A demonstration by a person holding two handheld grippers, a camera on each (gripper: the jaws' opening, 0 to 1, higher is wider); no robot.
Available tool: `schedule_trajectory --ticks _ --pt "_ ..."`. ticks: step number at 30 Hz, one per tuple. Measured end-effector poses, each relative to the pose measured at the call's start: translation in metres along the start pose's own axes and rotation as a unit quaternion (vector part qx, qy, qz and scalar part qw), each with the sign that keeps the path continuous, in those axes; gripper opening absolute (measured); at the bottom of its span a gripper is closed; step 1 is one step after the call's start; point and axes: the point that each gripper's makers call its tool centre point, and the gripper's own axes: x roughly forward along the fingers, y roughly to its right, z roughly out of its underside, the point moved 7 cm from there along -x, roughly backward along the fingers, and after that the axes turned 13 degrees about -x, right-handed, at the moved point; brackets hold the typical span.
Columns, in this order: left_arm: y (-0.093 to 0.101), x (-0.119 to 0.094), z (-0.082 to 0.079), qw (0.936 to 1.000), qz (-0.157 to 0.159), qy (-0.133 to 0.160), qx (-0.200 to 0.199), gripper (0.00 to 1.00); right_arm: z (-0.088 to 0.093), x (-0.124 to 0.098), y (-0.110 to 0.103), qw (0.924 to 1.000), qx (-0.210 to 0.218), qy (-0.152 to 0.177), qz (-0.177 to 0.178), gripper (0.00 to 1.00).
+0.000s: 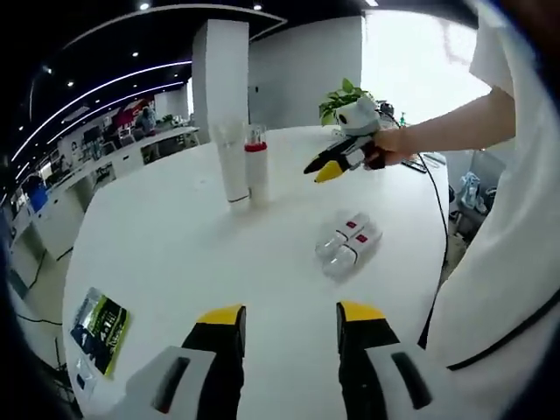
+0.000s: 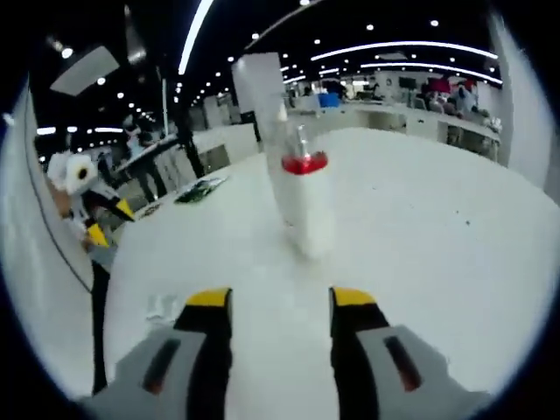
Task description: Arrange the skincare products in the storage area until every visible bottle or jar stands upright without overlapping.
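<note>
White tabletop (image 1: 175, 254) spreads before us in an open office. In the left gripper view, our left gripper (image 1: 289, 319) hovers with its jaws spread wide, nothing between them. Two tall bottles (image 1: 243, 171) stand upright and touching beyond it, one with a red band. Nearer, to the right, small bottles (image 1: 348, 243) lie flat together. A green packet (image 1: 101, 328) rests by the table's left edge. Our right gripper (image 1: 331, 166) hangs above the table, near a potted plant (image 1: 343, 96).

In the right gripper view, our right gripper (image 2: 280, 306) gapes wide and empty, facing the upright bottles (image 2: 302, 197). Our left gripper (image 2: 101, 219) appears at left.
</note>
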Motion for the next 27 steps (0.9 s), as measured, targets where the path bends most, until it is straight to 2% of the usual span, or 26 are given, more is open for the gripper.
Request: schedule_trajectory --ticks 2,5,8,14,17,24,27 --pt "0.004 0.0 -0.007 0.9997 0.018 0.018 -0.001 0.4 0.005 -0.009 -0.017 1.0 0.002 -0.001 0.007 0.38" --pt "0.004 0.002 -0.01 0.9996 0.019 0.018 0.004 0.4 0.015 -0.017 -0.036 0.9992 -0.026 -0.031 -0.001 0.35" --pt "0.006 0.005 -0.01 0.9996 0.024 0.016 0.007 0.4 0.025 -0.019 -0.052 0.9924 -0.084 -0.087 -0.022 0.34" --pt "0.012 0.005 -0.004 0.9994 0.026 0.007 0.021 0.4 0.021 -0.01 -0.059 0.9791 -0.153 -0.125 -0.048 0.33" --pt "0.014 0.002 -0.002 0.9993 0.026 0.005 0.027 0.4 0.021 -0.002 -0.061 0.968 -0.189 -0.148 -0.073 0.32" --pt "0.005 -0.011 0.008 0.9998 0.007 0.011 0.013 0.4 0.021 0.018 -0.063 0.9566 -0.215 -0.168 -0.102 0.31" --pt "0.003 -0.015 0.012 0.9999 -0.003 0.011 0.009 0.39 0.022 0.025 -0.064 0.9551 -0.214 -0.17 -0.113 0.31"
